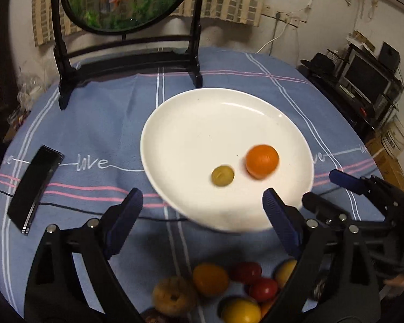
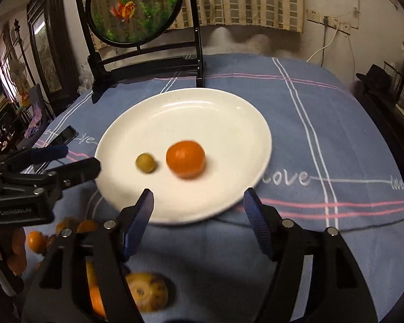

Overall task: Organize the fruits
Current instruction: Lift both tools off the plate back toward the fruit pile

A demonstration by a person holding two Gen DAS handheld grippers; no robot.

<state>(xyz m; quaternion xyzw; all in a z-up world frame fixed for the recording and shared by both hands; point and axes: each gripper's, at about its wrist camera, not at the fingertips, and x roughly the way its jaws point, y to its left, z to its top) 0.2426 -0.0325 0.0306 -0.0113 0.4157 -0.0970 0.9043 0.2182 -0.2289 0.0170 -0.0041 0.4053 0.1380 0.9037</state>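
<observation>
A white plate (image 1: 202,123) (image 2: 202,113) lies on the blue cloth and carries an orange fruit (image 1: 262,160) (image 2: 185,158) and a small green fruit (image 1: 222,175) (image 2: 145,163), side by side and apart. My left gripper (image 1: 202,196) is open over the plate's near rim with nothing between its fingers. My right gripper (image 2: 198,193) is open too, empty, at the near rim just right of the left one. Several loose fruits lie under the grippers: a brown spotted one (image 1: 173,294) (image 2: 148,292), red ones (image 1: 264,289) and yellow ones (image 1: 241,309).
A round goldfish panel on a black stand (image 1: 126,62) (image 2: 145,59) stands behind the plate. A black phone (image 1: 33,185) with a cable lies at the left. Dark shelving with boxes (image 1: 363,86) sits off the table's right edge.
</observation>
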